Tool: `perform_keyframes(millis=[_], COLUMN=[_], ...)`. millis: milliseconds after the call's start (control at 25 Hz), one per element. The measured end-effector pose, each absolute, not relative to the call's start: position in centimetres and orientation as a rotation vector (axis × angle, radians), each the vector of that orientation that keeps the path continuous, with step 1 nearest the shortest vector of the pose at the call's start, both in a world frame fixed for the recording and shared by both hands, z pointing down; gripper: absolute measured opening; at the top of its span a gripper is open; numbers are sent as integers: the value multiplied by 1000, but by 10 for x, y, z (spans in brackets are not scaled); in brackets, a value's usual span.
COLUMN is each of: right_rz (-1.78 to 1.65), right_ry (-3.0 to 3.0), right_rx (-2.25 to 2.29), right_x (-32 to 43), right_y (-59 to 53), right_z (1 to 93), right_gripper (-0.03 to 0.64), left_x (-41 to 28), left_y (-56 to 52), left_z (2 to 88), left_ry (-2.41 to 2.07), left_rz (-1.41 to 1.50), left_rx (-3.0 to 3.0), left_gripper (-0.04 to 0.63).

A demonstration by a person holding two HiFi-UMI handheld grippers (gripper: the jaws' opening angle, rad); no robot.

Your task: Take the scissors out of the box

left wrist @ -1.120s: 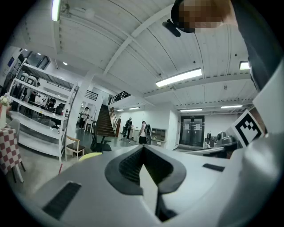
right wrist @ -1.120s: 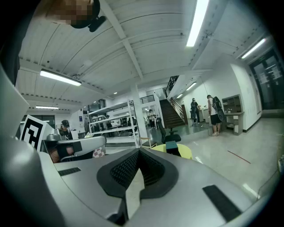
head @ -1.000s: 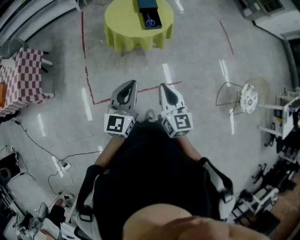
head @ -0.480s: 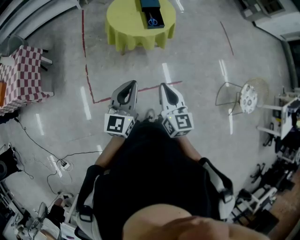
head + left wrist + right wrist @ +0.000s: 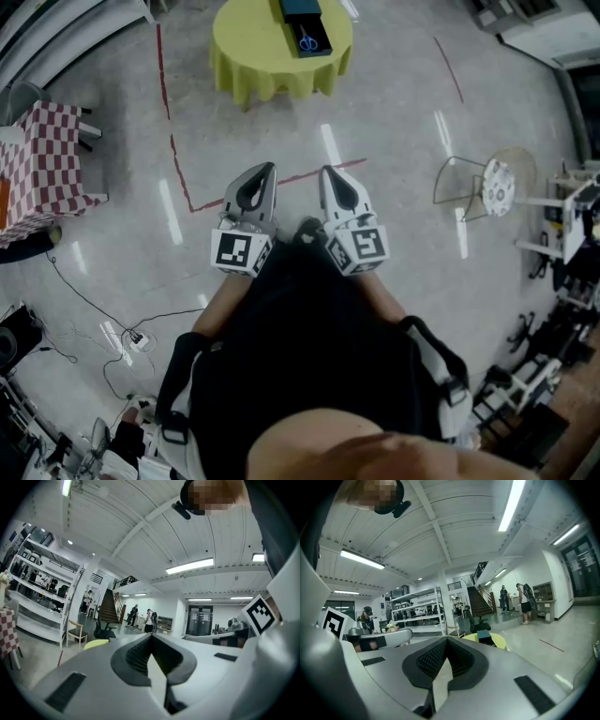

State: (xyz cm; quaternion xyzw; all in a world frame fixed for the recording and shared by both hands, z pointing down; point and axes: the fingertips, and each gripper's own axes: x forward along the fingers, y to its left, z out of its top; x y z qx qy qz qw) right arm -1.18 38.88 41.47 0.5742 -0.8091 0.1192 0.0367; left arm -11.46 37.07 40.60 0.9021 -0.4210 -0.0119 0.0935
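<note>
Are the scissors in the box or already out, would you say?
In: the blue scissors lie inside the dark box on the yellow table.

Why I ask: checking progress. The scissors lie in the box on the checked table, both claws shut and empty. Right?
No: head view shows scissors in the box on the yellow table, not the checked table. Left claw and right claw are shut and empty.

We had open floor [image 5: 394, 122] ahead of us up to the round yellow table [image 5: 253, 56], crossed only by flat red tape lines [image 5: 178, 164]. The checkered table [image 5: 42, 169] stood well off to our left, a wire frame [image 5: 452, 161] well off right, floor cables [image 5: 94, 305] behind left. The box [image 5: 292, 28] sat open upward on that table.
</note>
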Motion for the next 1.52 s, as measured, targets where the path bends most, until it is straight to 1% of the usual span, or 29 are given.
perform_keyframes(millis=[360,720,1040,1520], right_rz=[374,382,395,467], right_ry=[-2465,-2487,-2497,-2481], right_rx=[1763,1761,1749,1687], right_x=[-29,-17,15,94], right_y=[372,300,210,71], right_z=[427,436,433,445], right_gripper=[-2,-2,-2,-2], left_x=[-126,-123,-94,-13], left_y=[359,295,209,66], left_z=[419,429,424,411], left_ry=[-1209,-1233,-1258,-1304], left_rz=[-59,10,24,39], left_rx=[2628,2658,2649,2615], left_gripper=[-2,-2,-2,-3])
